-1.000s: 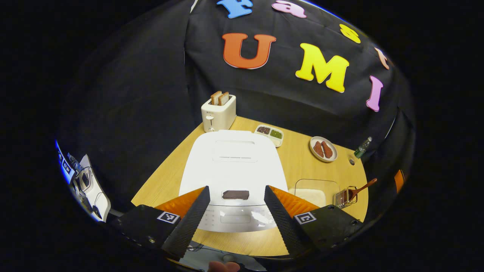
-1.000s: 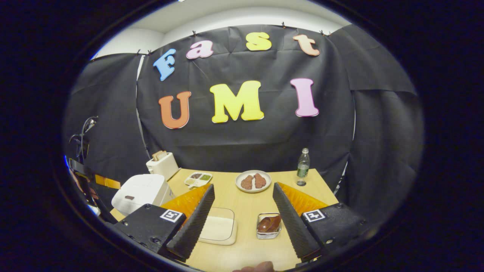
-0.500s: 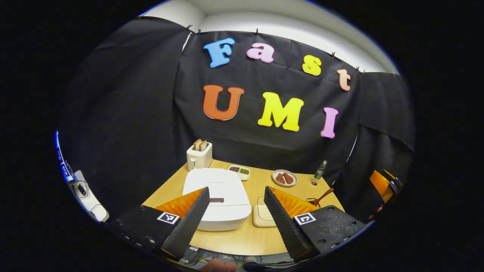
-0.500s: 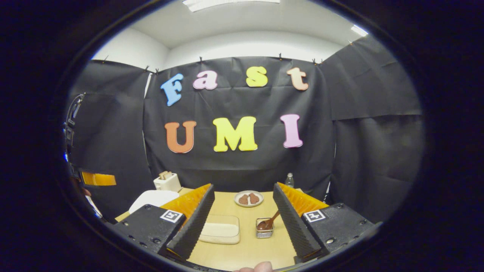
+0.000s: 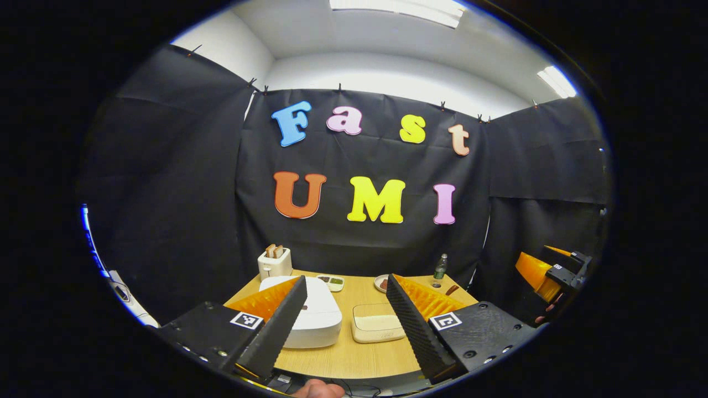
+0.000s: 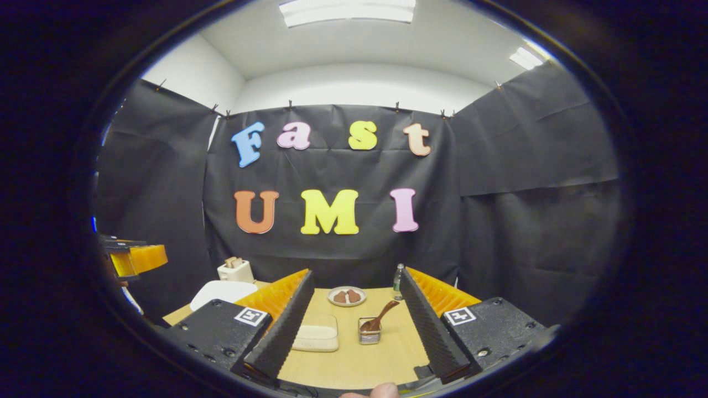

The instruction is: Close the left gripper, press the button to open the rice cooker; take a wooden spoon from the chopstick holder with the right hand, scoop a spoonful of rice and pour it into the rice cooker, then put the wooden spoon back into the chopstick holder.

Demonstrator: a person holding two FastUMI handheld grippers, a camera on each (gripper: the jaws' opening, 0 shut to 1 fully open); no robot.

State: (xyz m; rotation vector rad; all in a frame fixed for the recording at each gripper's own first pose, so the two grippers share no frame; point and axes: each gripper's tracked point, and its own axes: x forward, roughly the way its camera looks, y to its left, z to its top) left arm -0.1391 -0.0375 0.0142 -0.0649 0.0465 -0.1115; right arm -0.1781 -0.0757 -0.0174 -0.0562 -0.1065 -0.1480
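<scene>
The left gripper (image 5: 345,326) stood wide open and held nothing, its ridged, wedge-shaped fingers hanging short of the table's near edge; the right gripper (image 6: 357,326) was just as wide apart and equally empty, so by my reading nothing of the task had begun: the jaws were not yet closed for the press, the lid lay down, the spoon sat untouched. On the pale wood-grain table (image 5: 343,359), near its front-left part, sat the rice cooker (image 5: 318,320), a smooth white plastic body with rounded corners and a flat lid; the button could not be made out. Just beside it toward the middle was the rice container (image 5: 378,329), a shallow clear rounded-rectangle box holding a pale bed of rice. In the right gripper view the chopstick holder (image 6: 369,337), a small wire basket, stood to the right of that box, apart from it, with the wooden spoon (image 6: 380,320) leaning out, its brown handle tilted up to the right. Toward the far edge lay a round plate (image 6: 347,296) with brown pieces, a slim bottle (image 6: 397,281) near the far-right corner, a divided tray (image 5: 333,282), and a boxy cream toaster (image 5: 275,263) with bread at the far-left corner.
</scene>
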